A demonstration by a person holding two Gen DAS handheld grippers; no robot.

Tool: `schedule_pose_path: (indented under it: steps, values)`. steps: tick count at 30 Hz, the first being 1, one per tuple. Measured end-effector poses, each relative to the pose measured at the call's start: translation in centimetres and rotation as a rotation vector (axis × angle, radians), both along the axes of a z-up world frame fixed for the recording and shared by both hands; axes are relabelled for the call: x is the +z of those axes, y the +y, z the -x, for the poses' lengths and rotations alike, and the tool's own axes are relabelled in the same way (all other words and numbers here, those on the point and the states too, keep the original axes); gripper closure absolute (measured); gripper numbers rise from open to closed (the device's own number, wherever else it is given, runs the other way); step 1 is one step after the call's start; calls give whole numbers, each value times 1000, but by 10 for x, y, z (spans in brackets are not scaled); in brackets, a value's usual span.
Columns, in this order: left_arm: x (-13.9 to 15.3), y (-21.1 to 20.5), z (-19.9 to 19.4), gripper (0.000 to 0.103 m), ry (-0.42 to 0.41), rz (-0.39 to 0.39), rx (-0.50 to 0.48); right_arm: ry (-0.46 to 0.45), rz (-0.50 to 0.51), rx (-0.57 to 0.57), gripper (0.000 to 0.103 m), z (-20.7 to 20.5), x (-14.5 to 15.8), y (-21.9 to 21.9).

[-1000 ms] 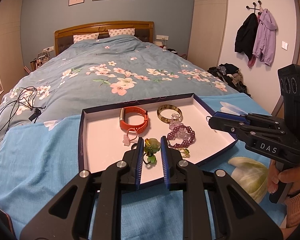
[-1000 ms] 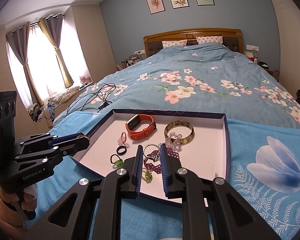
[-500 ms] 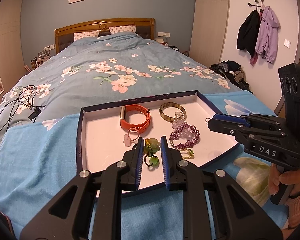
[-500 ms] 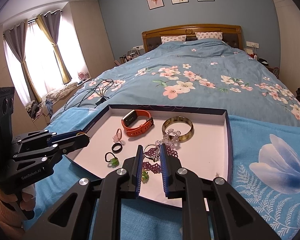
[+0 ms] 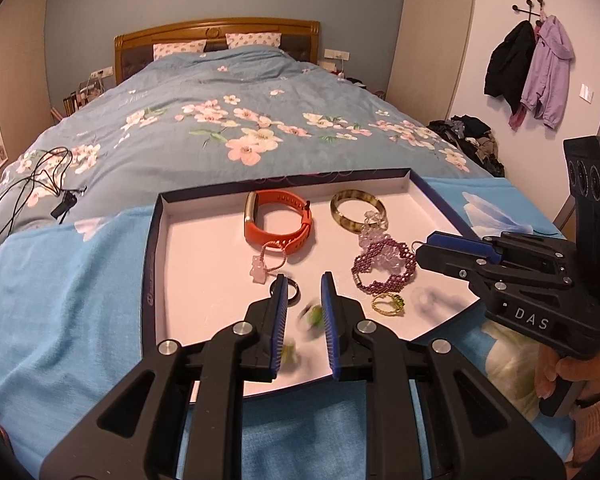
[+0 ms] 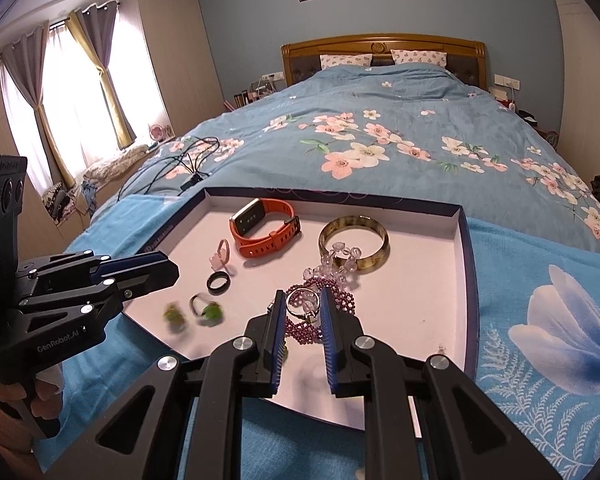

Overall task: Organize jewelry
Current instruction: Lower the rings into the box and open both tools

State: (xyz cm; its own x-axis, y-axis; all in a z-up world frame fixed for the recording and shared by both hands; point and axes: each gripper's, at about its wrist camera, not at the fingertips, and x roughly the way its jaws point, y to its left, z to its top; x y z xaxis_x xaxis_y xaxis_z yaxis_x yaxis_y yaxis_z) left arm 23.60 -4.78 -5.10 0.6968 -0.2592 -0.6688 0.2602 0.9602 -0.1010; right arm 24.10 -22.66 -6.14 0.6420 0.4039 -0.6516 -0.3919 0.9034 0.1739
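A shallow white box tray [image 5: 204, 264] with a dark rim lies on a blue towel on the bed. It holds an orange watch band [image 5: 278, 222], a horn bangle [image 5: 356, 210], a purple bead bracelet [image 5: 384, 266], a pink charm ring [image 5: 260, 270], a black ring [image 6: 219, 282] and a gold green-stone ring [image 5: 388, 304]. My left gripper [image 5: 304, 312] is open above the tray's near edge; blurred green rings [image 6: 208, 312] fall below it. My right gripper [image 6: 303, 312] is shut on a silver ring [image 6: 302, 306] above the purple bracelet.
The floral duvet [image 5: 240, 128] stretches beyond the tray. Black cables [image 5: 40, 192] lie on it at the left. Coats [image 5: 532, 72] hang on the right wall. Curtained windows [image 6: 72, 100] are at the left.
My left gripper has opened and let go of the green ring pieces, which now drop blurred onto the tray. My right gripper still holds the silver ring and has moved little.
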Motion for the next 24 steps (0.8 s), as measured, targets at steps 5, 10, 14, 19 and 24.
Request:
schedule_pose_path:
  steps: [5,10,14,19,24]
  values:
    - [-6,-1,-5,85,19,2,1,16,20,-3,88,-5,-6,2]
    - [-11,-4,-8,85,37,-3,-3,25,28,-7,88,-6,-9,3]
    - [-12,-5,-8,82,38,-4,-3,29,41,-16,82,-7,-12,5]
    - [-14,-6,-6,74,35,-2,-2,28,33,-20,80,-7,-12,4]
    - [-10,-4,1,62,20,7,3,7,19,-28,71,1,-6,0]
